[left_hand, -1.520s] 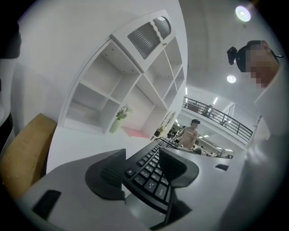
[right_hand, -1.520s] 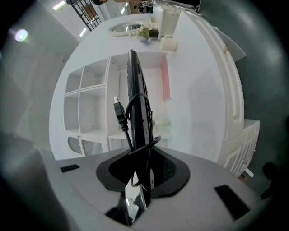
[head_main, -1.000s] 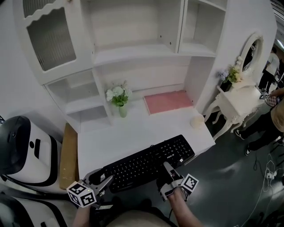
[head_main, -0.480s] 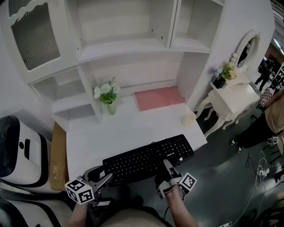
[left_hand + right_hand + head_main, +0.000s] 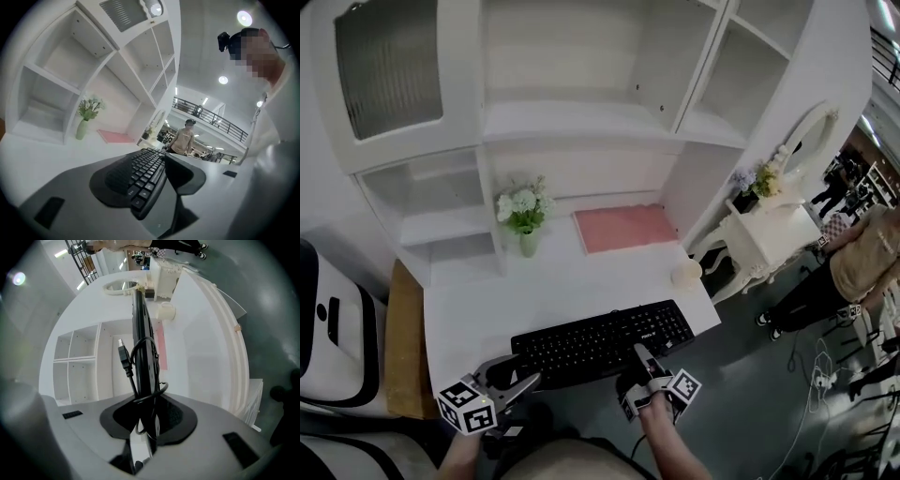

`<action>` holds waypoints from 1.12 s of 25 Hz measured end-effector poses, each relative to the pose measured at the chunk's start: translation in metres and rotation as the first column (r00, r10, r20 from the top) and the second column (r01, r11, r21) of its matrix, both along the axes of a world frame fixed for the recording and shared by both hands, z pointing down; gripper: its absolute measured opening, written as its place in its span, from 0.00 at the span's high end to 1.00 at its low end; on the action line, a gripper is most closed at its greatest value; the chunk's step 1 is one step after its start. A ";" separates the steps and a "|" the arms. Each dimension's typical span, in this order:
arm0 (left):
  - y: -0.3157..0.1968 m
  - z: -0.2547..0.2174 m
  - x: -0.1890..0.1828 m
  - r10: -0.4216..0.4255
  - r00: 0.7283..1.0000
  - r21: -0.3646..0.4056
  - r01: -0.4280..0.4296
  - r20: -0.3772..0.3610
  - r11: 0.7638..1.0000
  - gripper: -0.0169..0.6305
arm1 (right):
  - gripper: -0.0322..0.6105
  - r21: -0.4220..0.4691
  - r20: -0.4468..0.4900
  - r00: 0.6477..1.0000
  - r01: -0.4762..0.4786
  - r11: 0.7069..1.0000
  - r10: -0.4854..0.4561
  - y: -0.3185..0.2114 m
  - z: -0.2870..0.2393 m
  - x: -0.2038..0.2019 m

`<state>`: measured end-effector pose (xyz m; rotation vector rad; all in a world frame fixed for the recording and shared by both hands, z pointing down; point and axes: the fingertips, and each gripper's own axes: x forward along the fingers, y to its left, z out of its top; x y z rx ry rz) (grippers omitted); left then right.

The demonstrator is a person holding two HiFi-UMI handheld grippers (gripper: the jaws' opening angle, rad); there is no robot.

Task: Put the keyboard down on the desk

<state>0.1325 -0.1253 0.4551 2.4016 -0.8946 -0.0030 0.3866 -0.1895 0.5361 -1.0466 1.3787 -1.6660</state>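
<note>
I have the keyboard [image 5: 600,342] held at both ends. It lies long-side across on the near side of the pink mat [image 5: 623,228], over the front strip of the white surface [image 5: 572,291], with its near edge hanging past the front lip. From the head view I cannot tell whether its underside is resting on the surface or sitting just above it.

My left gripper [image 5: 522,368] is at the keyboard's left near corner. Its jaws are set wide and closed diagonally on that corner: in the left gripper view one pad lies against the key face and the other sits against the edge.

My right gripper [image 5: 637,354] has the near edge farther right, more or less straight toward me from the mat. Its jaws are close together and clamped on the keyboard, which shows edge-on in the right gripper view. A loop of the black cable [image 5: 140,345] is caught in the same bite, and the USB plug [image 5: 123,356] sticks up free beside it.

A vase of white flowers [image 5: 523,220] stands just left of the mat. A small cream round thing [image 5: 685,273] sits right of the mat and nearer to me, close to the surface's right corner and clear of the keyboard
</note>
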 end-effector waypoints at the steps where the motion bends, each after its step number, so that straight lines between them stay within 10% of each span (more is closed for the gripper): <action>1: -0.001 0.000 -0.004 0.003 1.000 -0.005 -0.003 -0.022 1.000 0.61 | 0.80 -0.006 -0.010 1.000 0.001 1.000 -0.001 -0.004 0.001 -0.005; 28: -0.052 0.033 -0.001 -0.085 0.996 -0.120 0.088 0.026 0.989 0.62 | 0.79 -0.113 0.013 0.995 0.103 0.988 -0.102 -0.131 0.085 -0.029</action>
